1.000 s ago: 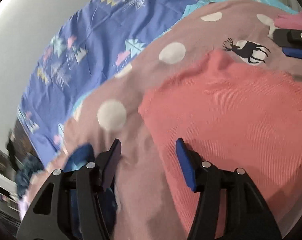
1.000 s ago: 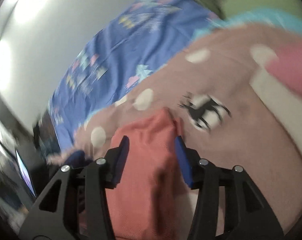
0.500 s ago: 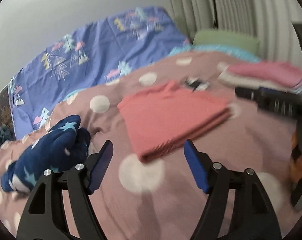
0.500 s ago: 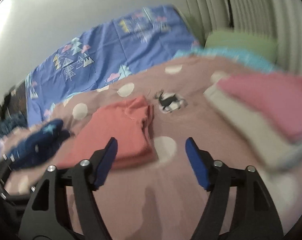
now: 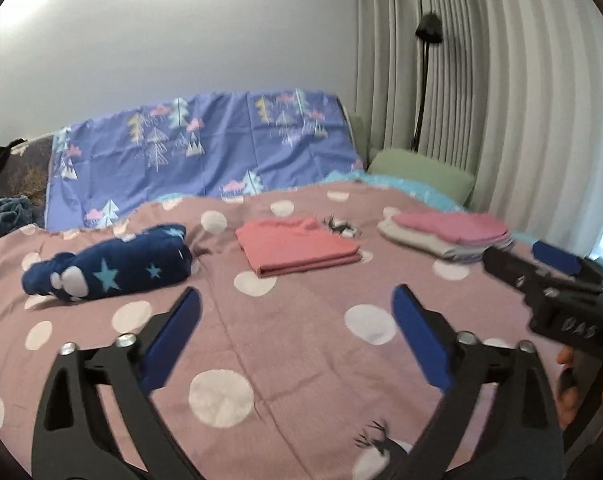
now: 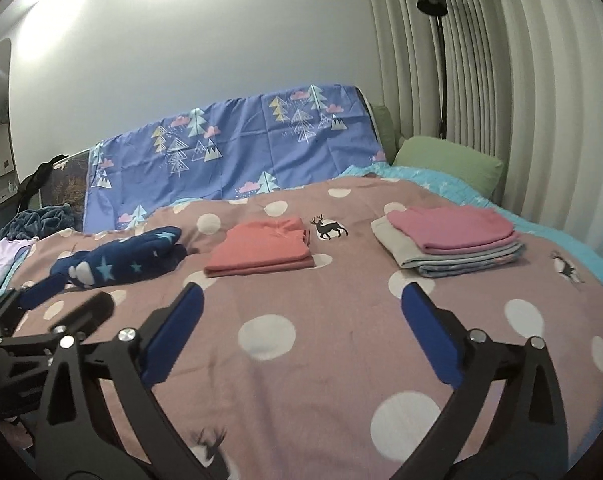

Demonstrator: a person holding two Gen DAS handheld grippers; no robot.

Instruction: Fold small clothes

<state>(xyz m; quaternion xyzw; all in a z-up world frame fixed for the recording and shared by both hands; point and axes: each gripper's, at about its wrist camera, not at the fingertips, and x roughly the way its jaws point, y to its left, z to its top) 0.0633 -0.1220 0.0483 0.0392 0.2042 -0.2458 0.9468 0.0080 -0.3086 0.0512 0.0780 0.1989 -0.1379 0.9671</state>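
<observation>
Spread across the bed, a mauve polka-dot cotton bedspread [image 6: 341,360] is seen. At ten o'clock an unfolded navy star-print fleece garment [image 6: 117,262] is lying; at twelve o'clock a folded coral knit garment [image 6: 261,252]; at two o'clock a stack of folded pink and grey clothes [image 6: 449,240]. Nothing is held: the left gripper [image 5: 297,320] and right gripper [image 6: 301,316] are opening, jaws wide and empty. One fold is judged finished; next the navy piece would need grasping and flattening.

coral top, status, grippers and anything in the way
Left gripper and right gripper opening, nothing between the fingers. Coral top folded flat on the bed, untouched. Navy star garment unfolded beside it. Nothing in the way.
</observation>
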